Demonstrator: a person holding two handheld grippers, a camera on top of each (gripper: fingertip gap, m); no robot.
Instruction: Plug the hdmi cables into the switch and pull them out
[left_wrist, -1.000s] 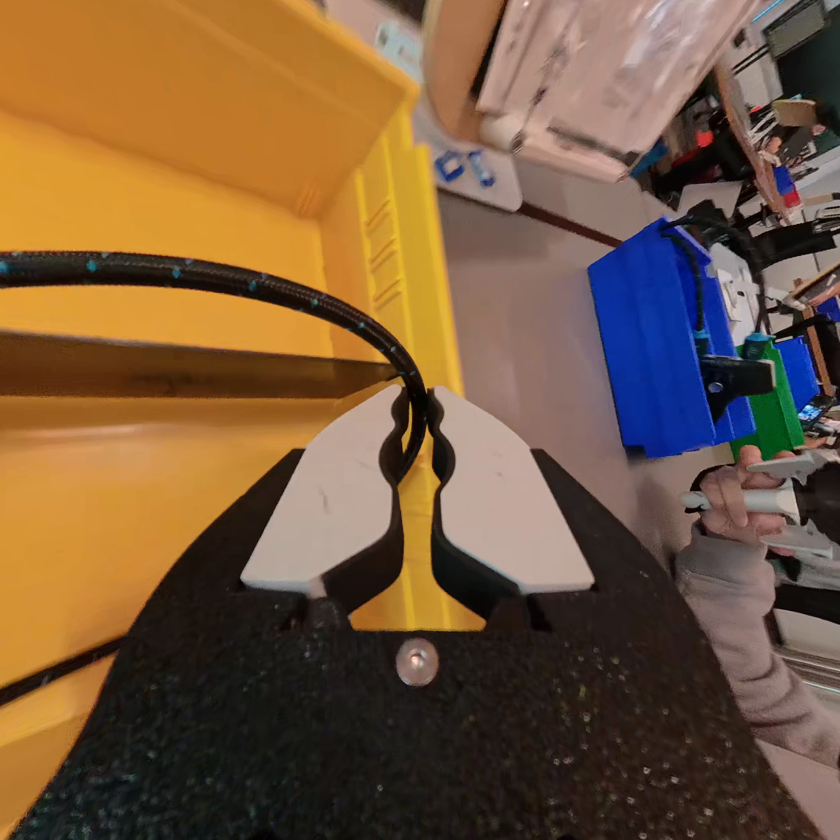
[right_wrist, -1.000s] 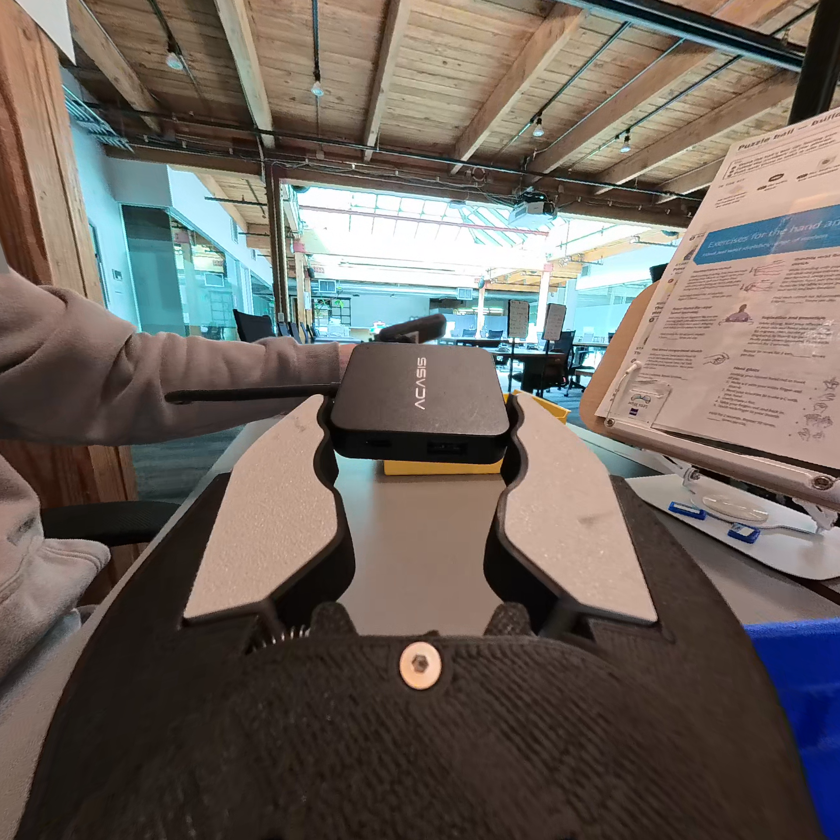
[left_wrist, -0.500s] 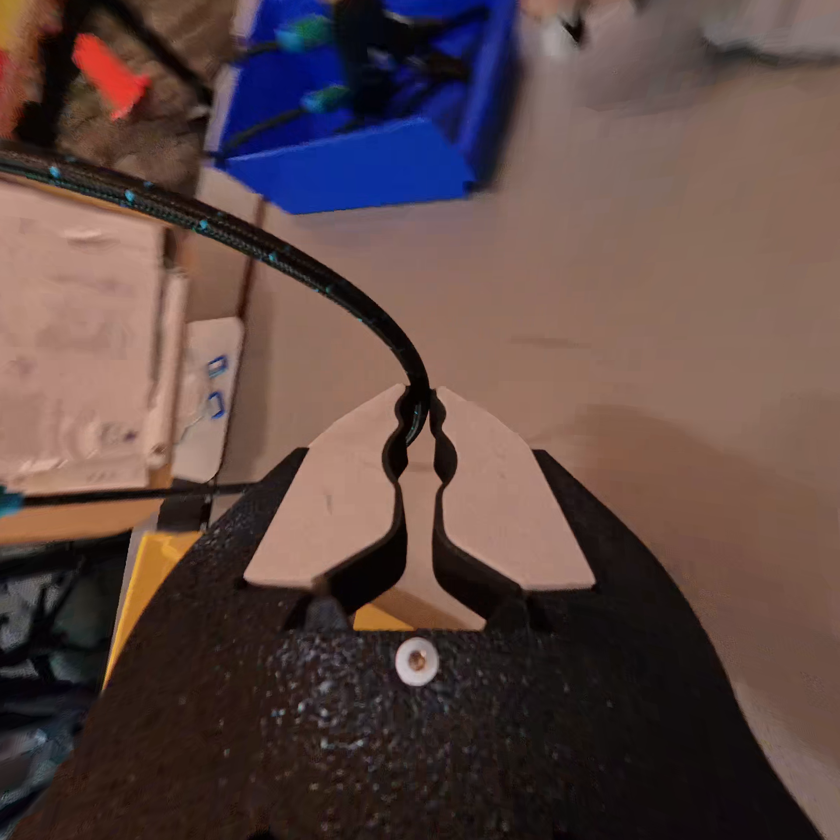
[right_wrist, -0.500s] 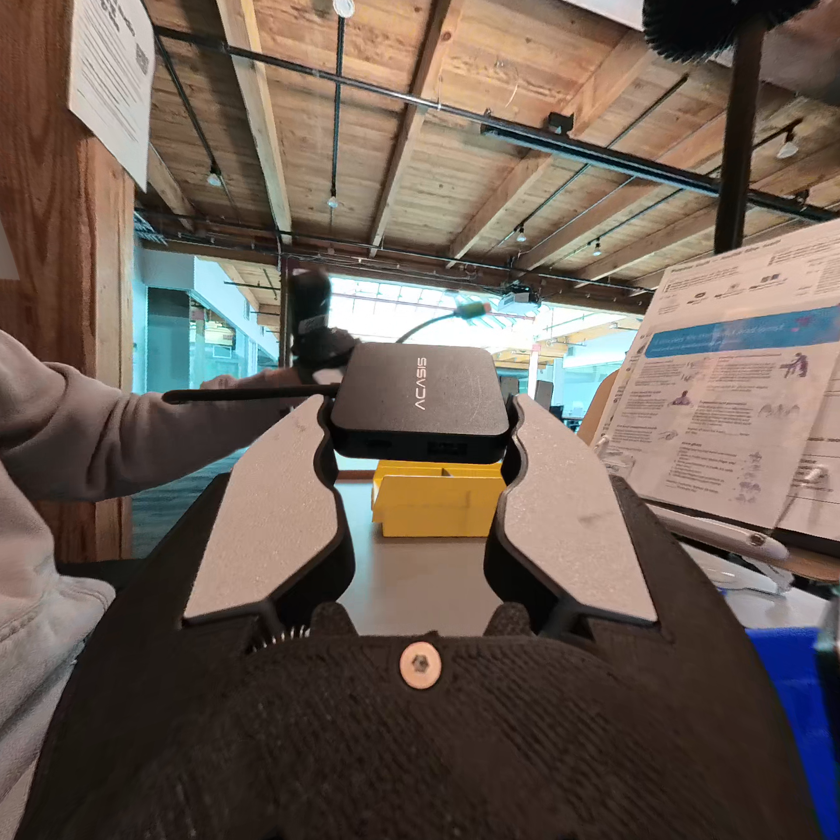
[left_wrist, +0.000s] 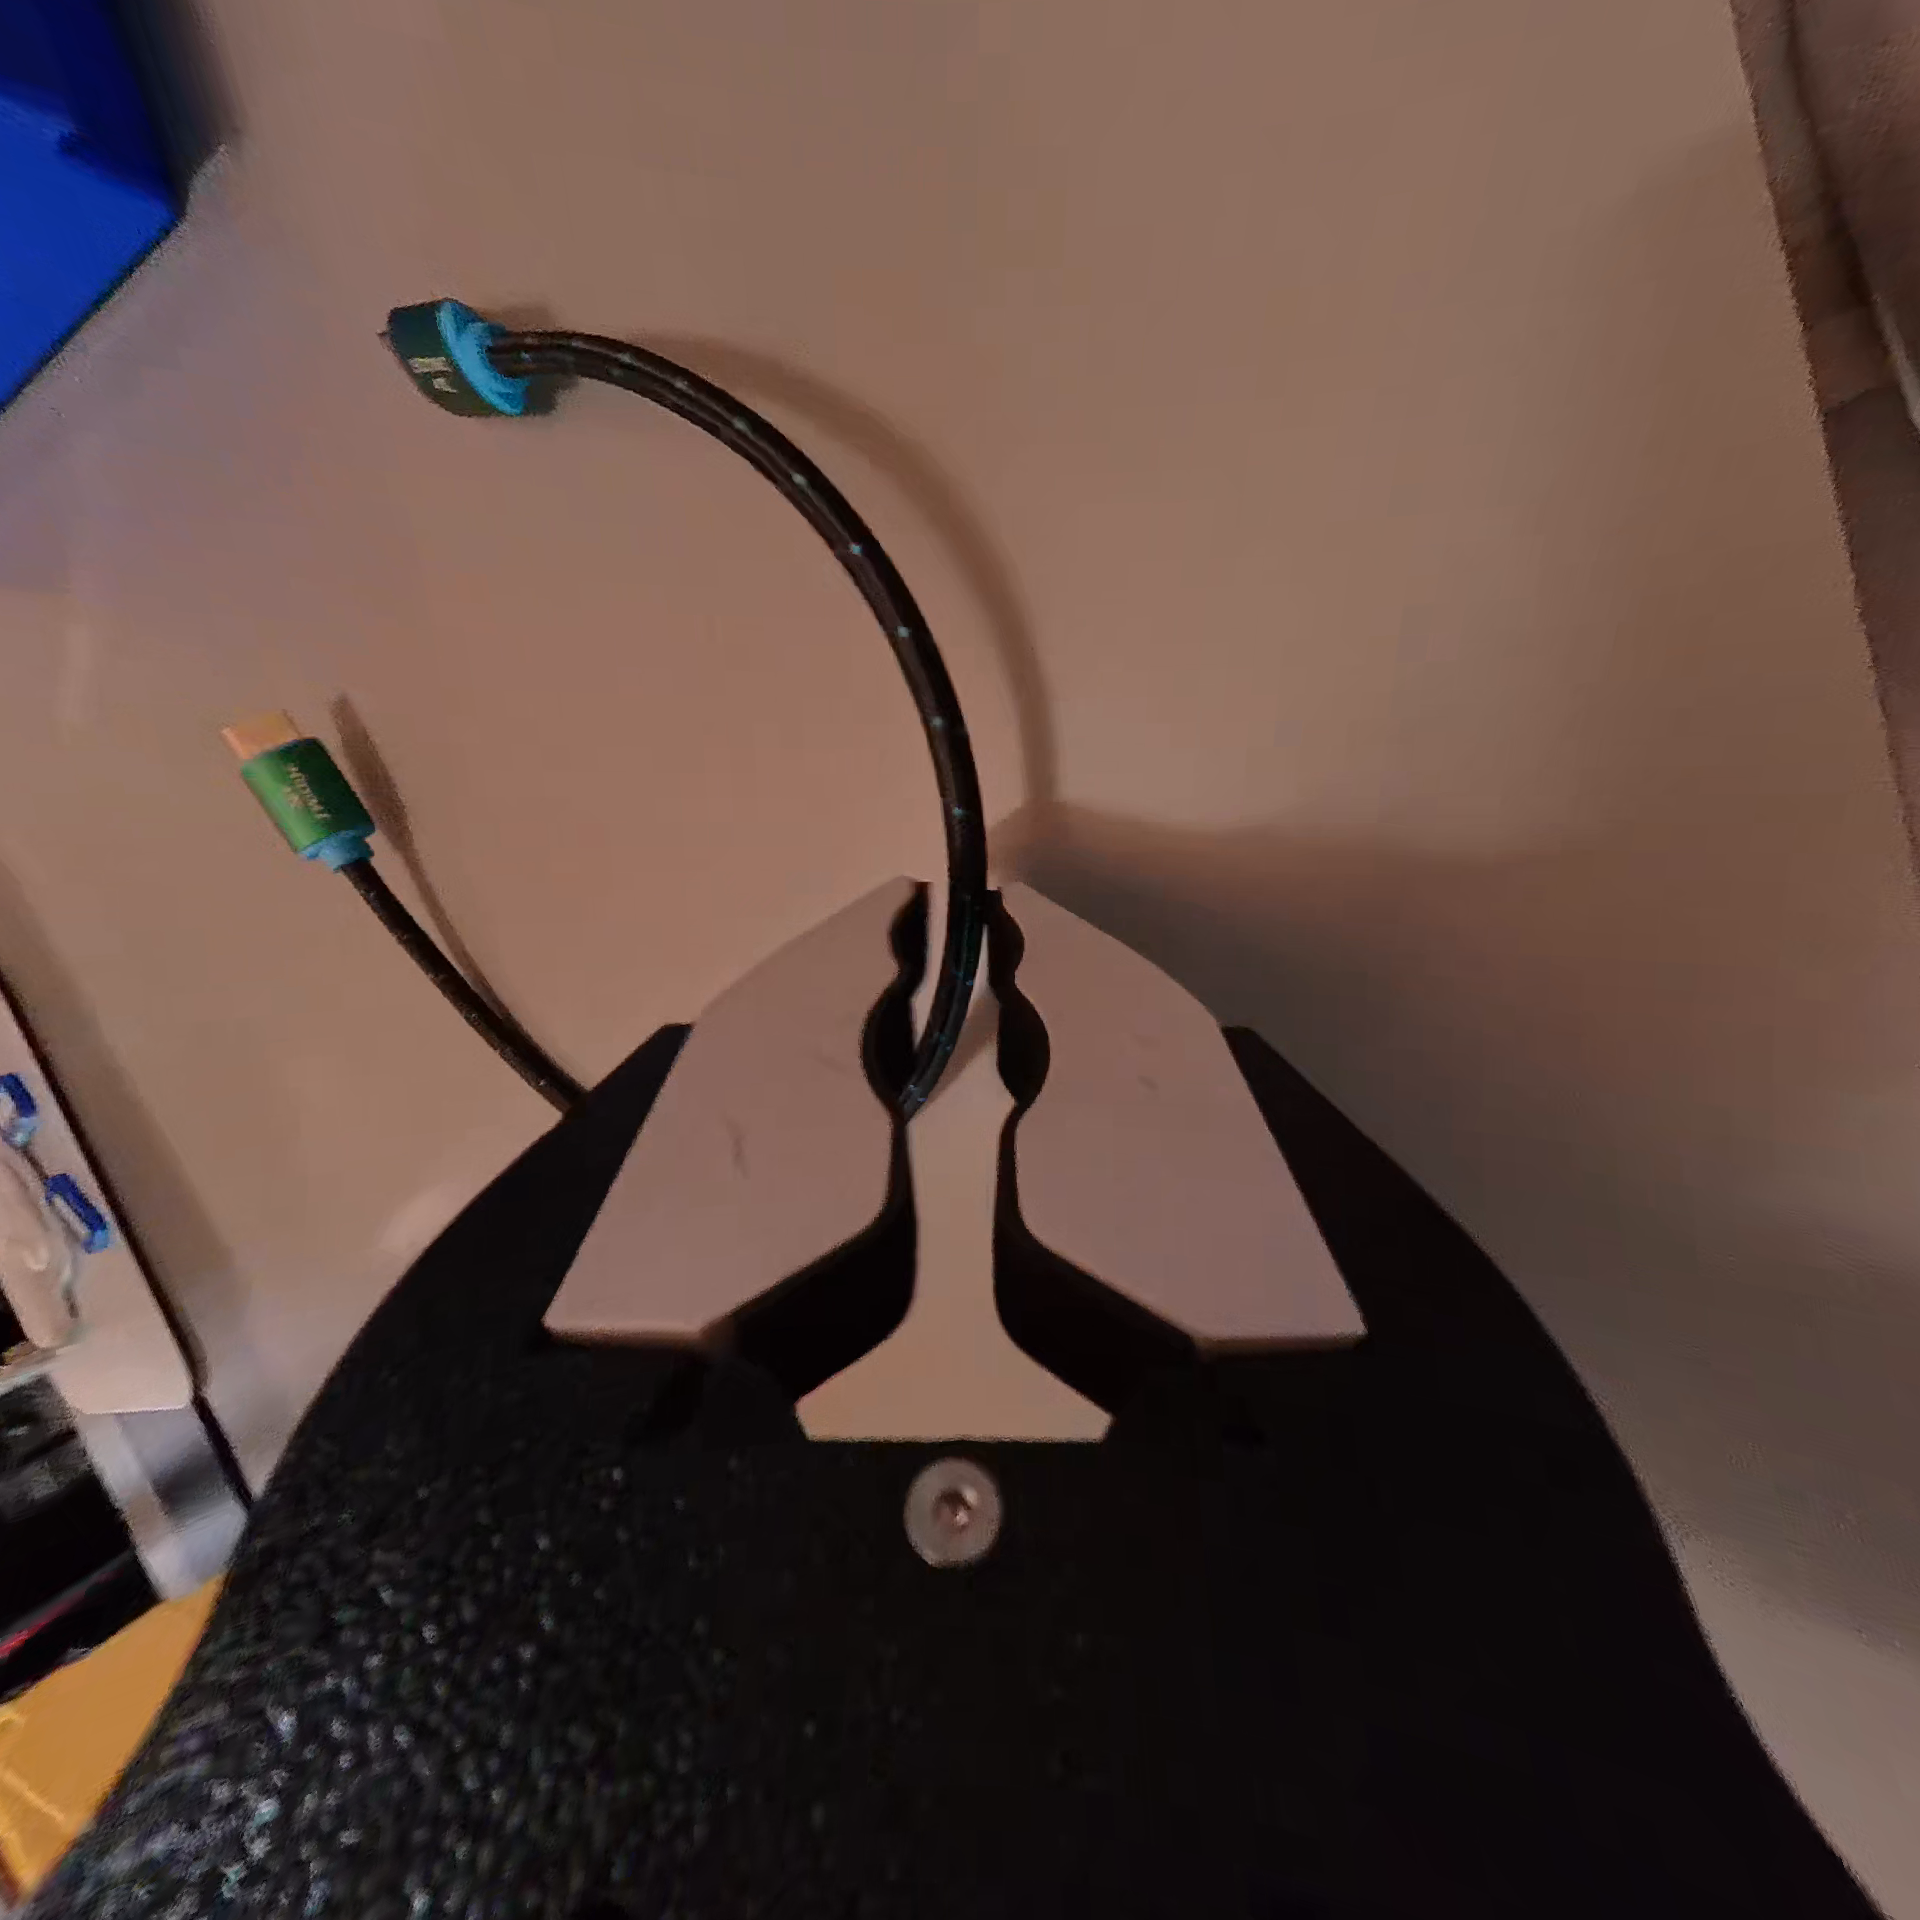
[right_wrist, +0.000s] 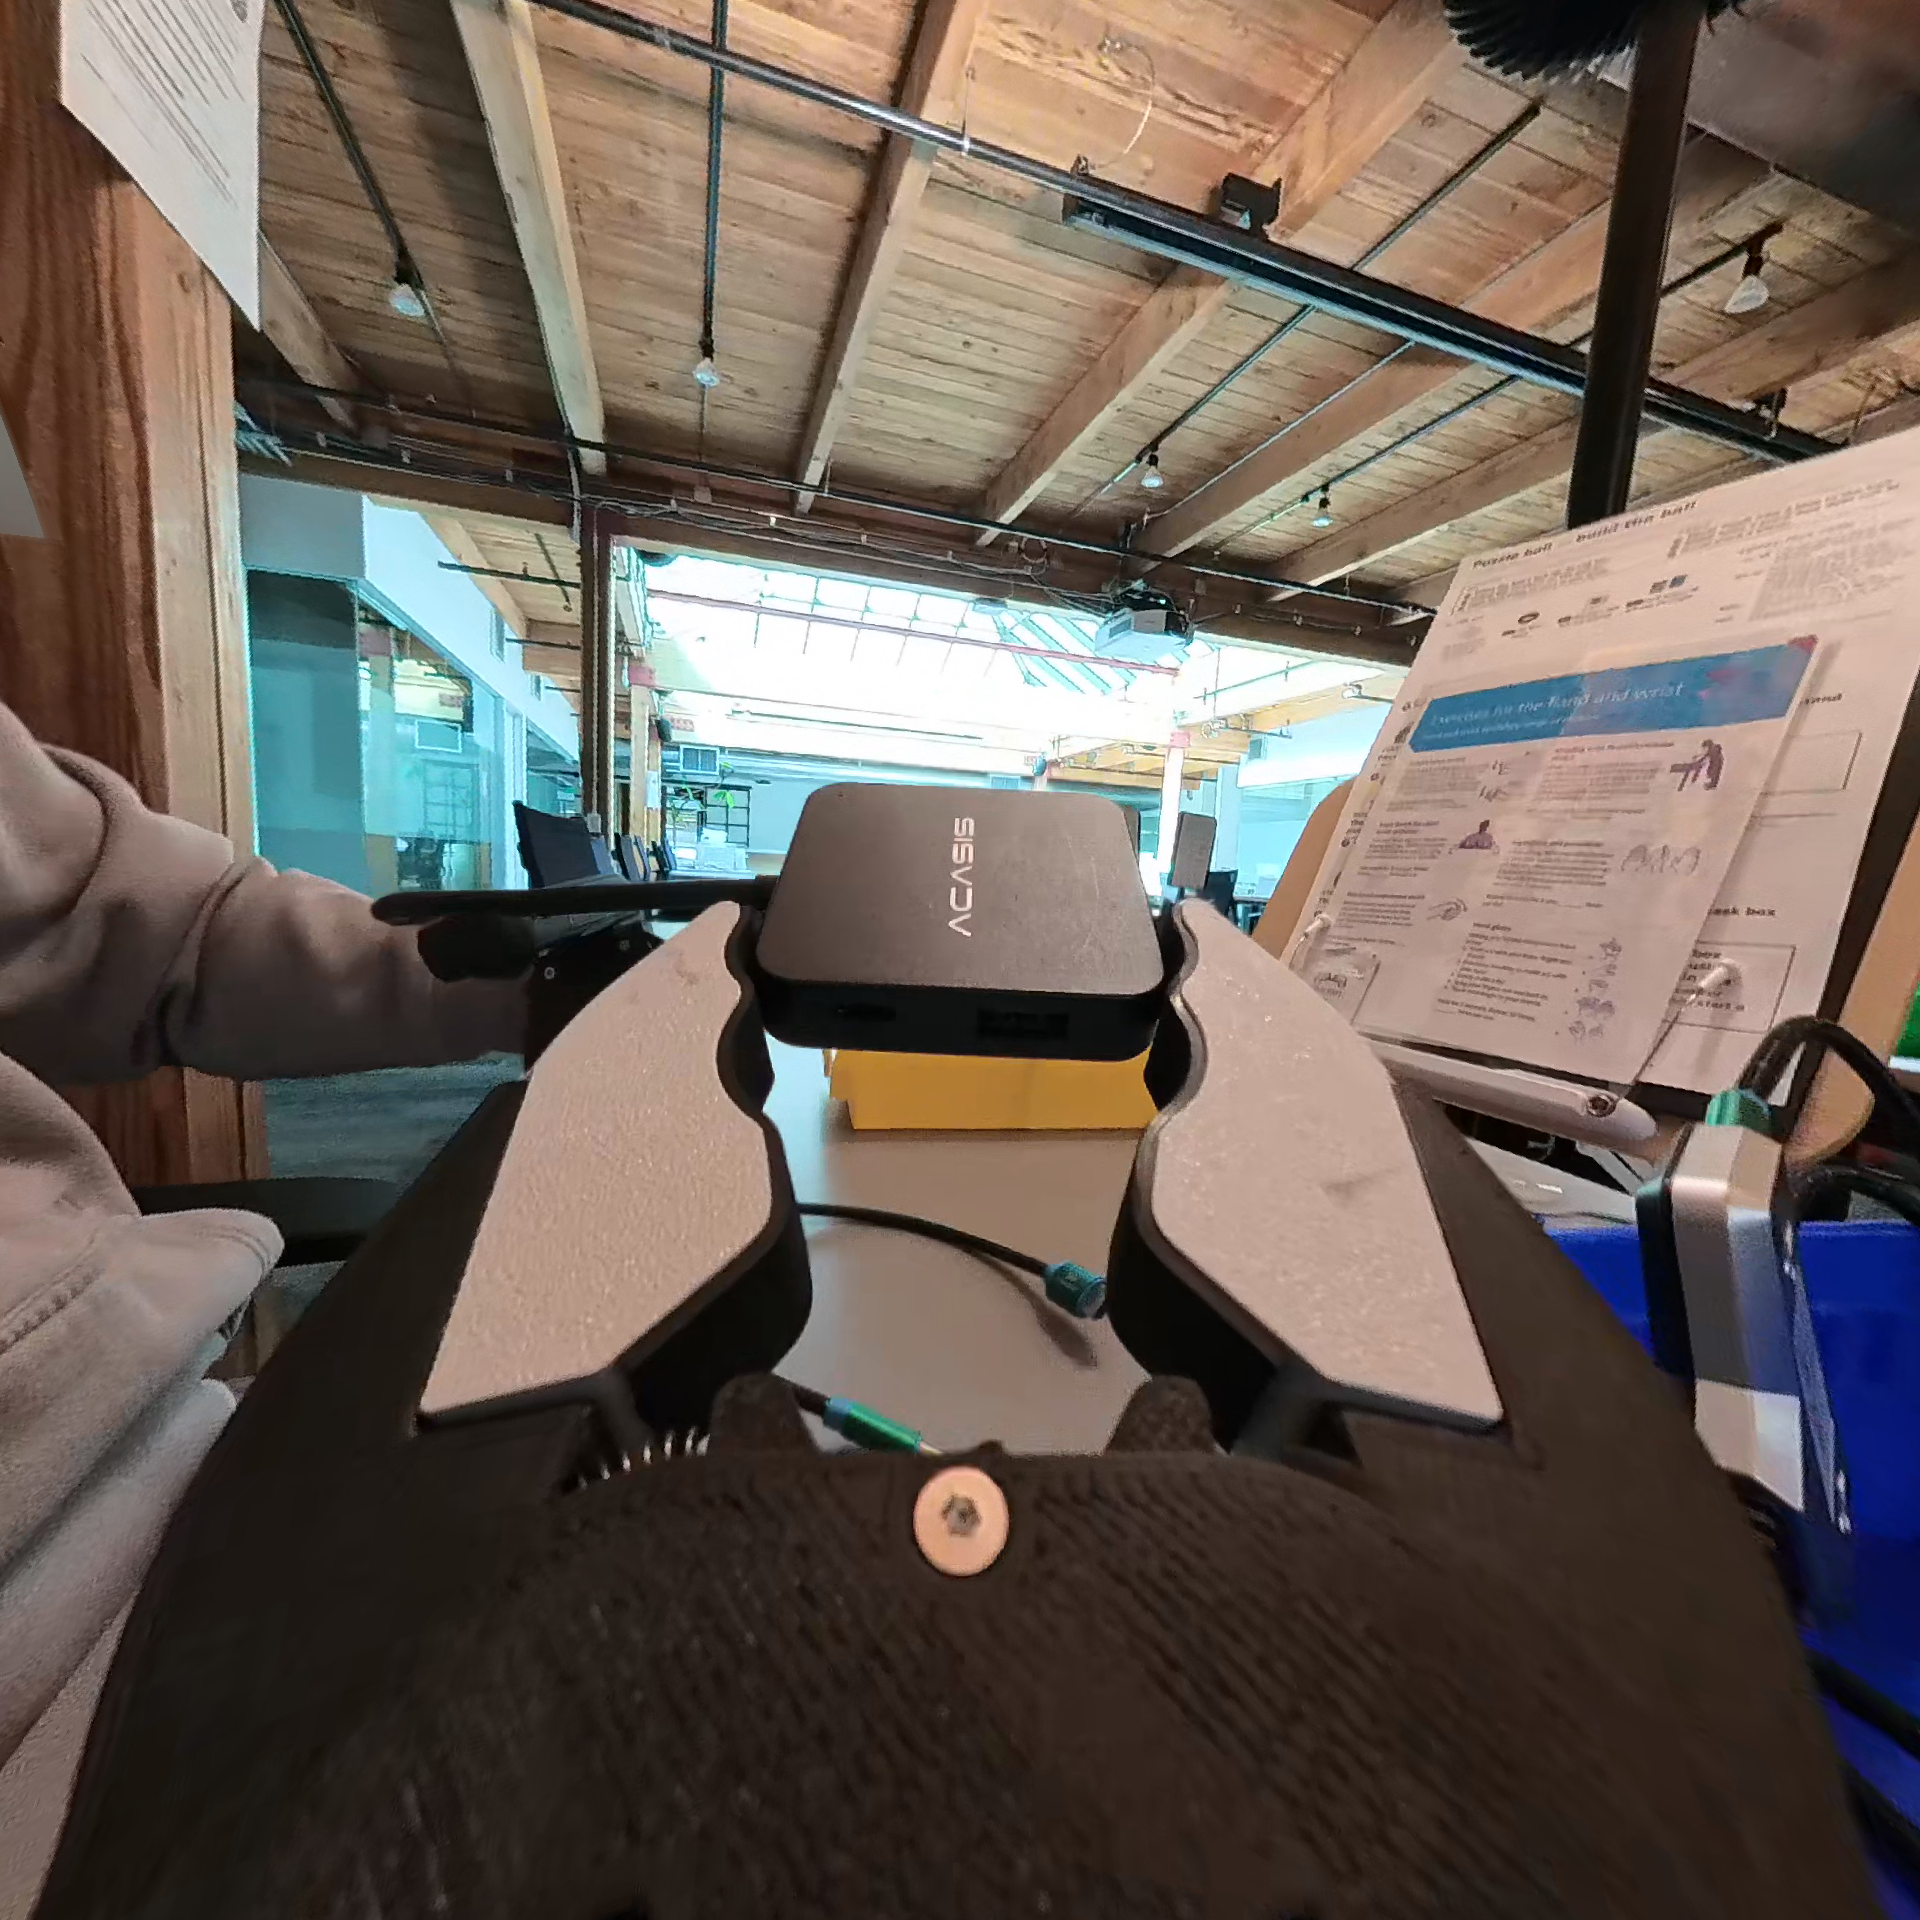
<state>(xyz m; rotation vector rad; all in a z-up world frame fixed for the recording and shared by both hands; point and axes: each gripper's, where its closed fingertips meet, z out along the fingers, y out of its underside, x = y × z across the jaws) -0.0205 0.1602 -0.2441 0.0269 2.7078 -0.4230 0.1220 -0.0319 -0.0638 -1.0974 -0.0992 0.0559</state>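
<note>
My left gripper (left_wrist: 961, 904) is shut on a black braided HDMI cable (left_wrist: 914, 665). The cable arcs up and left to its green-and-teal plug (left_wrist: 462, 358), low over the beige table (left_wrist: 1351, 520). A second green plug (left_wrist: 301, 795) with a gold tip lies on the table to the left. My right gripper (right_wrist: 958, 920) is shut on the black switch box (right_wrist: 956, 925) and holds it level above the table. Both plugs show below it in the right wrist view, one (right_wrist: 1075, 1288) and the other (right_wrist: 873, 1439). A thin black cord (right_wrist: 571, 899) leaves the switch leftward.
A yellow bin (right_wrist: 987, 1091) stands on the table behind the switch. A blue bin (right_wrist: 1870, 1455) with a silver device (right_wrist: 1725, 1299) is at the right, and a document stand (right_wrist: 1610, 831) behind it. A person's grey sleeve (right_wrist: 156, 987) is at the left. The blue bin's corner (left_wrist: 73, 187) shows top left.
My left gripper has swung from the yellow bin over to the table with the cable, and the cable's plug has come into view. My right gripper has tilted down while it holds the switch.
</note>
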